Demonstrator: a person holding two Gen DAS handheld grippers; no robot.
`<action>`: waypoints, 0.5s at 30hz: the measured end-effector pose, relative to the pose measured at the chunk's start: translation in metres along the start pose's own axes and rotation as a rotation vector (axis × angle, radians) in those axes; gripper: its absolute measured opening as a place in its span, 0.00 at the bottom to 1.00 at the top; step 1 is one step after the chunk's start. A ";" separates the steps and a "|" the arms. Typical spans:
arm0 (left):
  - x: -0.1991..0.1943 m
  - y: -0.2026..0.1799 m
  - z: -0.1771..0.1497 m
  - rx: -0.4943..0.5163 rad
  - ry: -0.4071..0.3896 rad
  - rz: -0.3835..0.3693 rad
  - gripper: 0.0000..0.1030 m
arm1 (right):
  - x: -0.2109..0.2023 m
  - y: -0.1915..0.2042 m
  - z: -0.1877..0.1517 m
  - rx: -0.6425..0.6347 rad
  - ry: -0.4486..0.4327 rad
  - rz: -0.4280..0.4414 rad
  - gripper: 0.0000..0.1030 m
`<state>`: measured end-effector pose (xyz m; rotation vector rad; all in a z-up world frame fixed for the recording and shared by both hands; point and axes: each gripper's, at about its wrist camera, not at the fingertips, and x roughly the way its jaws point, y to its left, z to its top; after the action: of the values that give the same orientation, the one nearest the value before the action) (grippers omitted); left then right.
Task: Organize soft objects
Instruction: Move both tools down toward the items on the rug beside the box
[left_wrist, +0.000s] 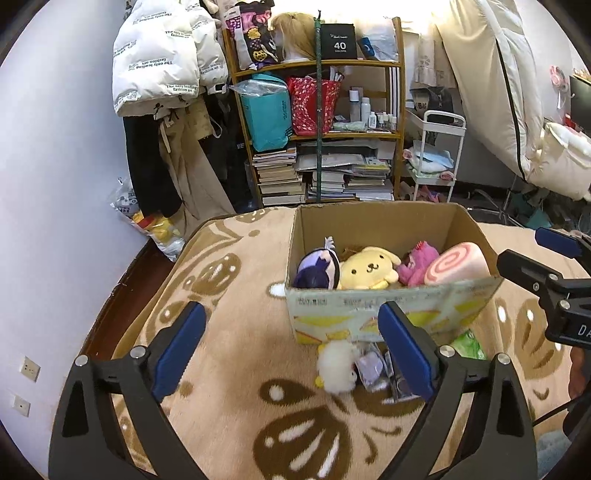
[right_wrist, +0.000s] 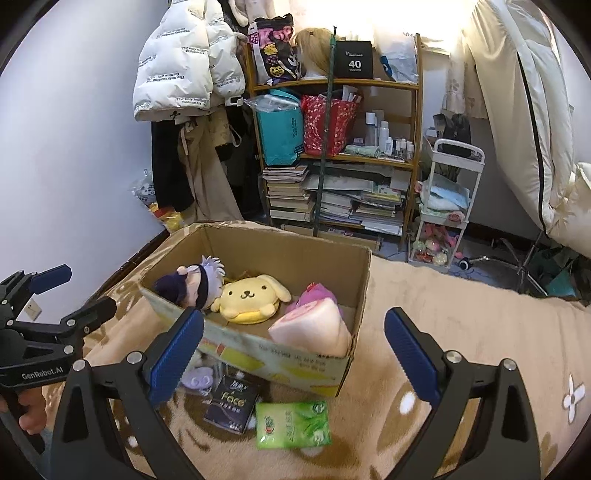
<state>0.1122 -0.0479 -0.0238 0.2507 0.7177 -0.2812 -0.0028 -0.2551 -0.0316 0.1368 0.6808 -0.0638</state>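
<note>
Blue-padded fingers of the left gripper (left_wrist: 291, 347) stand spread wide with nothing pinched between them, and the right gripper (right_wrist: 293, 354) is likewise spread and empty; each gripper's arms are cut off by the bottom edge of its own view. Just past the left gripper, at about 1 o'clock, a small white plush (left_wrist: 338, 365) lies on the tan patterned blanket (left_wrist: 229, 369), touching the front wall of the cardboard box (left_wrist: 369, 317). Beside it a lavender item (right_wrist: 197, 378) is half hidden behind a finger in both views and hard to identify. A dark packet (right_wrist: 232, 400) and a green packet (right_wrist: 291, 419) lie in front of the box, the dark one blurred in the left view. Inside the box sit a purple-haired doll (left_wrist: 319, 267), a yellow dog plush (left_wrist: 369, 267), a pink plush (left_wrist: 417, 262) largely covered by a pink swirl-roll cushion (left_wrist: 458, 262). Open blanket stretches toward 9 o'clock from the box up to the bed's dark edge by the wall, and toward 3 o'clock in the right view.
</note>
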 end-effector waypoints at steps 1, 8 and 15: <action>-0.003 -0.001 -0.002 0.005 0.002 0.001 0.91 | -0.002 0.000 -0.002 0.005 0.004 -0.001 0.99; -0.015 -0.005 -0.017 0.019 0.024 0.001 0.91 | -0.010 0.002 -0.012 0.017 0.027 -0.025 0.99; -0.026 -0.007 -0.027 0.029 0.039 0.002 0.91 | -0.013 0.007 -0.020 0.010 0.047 -0.027 1.00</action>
<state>0.0745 -0.0419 -0.0266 0.2854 0.7520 -0.2859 -0.0251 -0.2452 -0.0381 0.1394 0.7296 -0.0901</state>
